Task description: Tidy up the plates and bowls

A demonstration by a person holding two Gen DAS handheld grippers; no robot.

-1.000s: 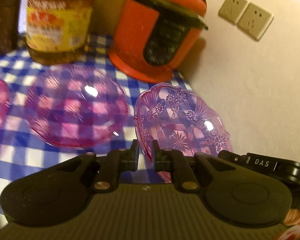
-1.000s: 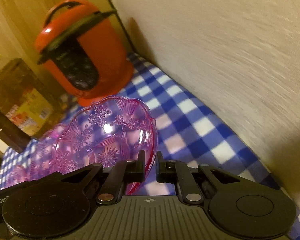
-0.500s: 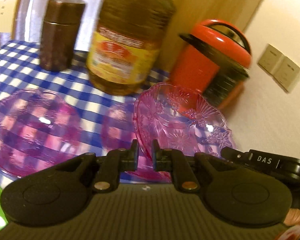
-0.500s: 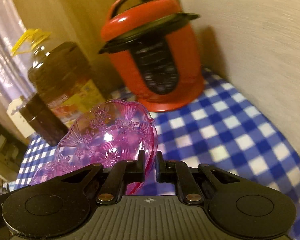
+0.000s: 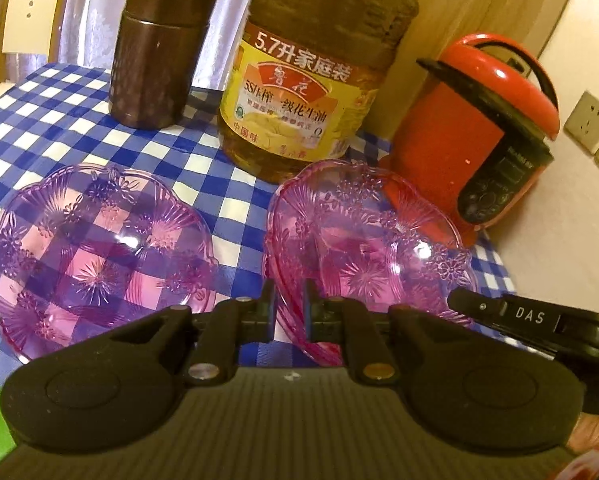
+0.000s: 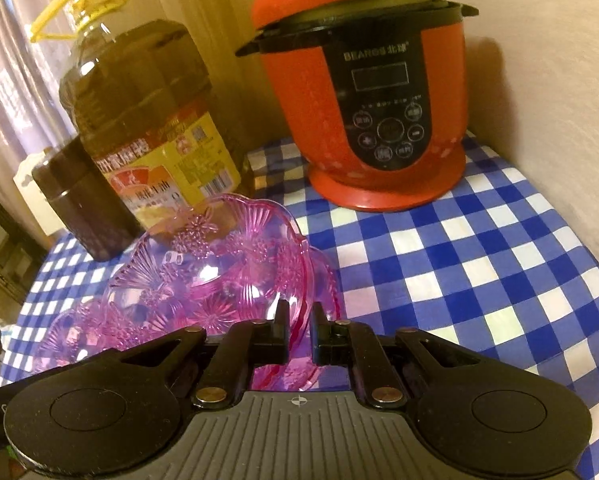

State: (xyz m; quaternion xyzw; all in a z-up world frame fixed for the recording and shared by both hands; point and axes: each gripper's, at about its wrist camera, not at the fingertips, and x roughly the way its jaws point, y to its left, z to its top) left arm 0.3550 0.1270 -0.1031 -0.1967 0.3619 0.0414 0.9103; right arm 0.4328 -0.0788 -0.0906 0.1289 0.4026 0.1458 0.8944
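Left gripper (image 5: 287, 312): clamped on the rim of the pink embossed transparent plastic bowl (image 5: 363, 256).
Right gripper (image 6: 299, 332): clamped on the opposite rim.
Bowl position: held before the red cooker (image 6: 379, 92).
Technique: both grips kept level; bowl to be nested into the matching bowl (image 5: 95, 252) lying left.

On a blue-and-white checked tablecloth (image 5: 59, 128), a pink cut-glass bowl (image 5: 95, 256) sits at left, with a second pink cut-glass bowl (image 5: 363, 248) to its right, its near rim between the left gripper (image 5: 289, 312) fingers. Behind them stand, left to right, a dark brown cylindrical canister (image 5: 159, 48), a large clear plastic cooking-oil jug (image 5: 311, 80) and a red electric pressure cooker (image 5: 475, 132), the cooker beside the wall.
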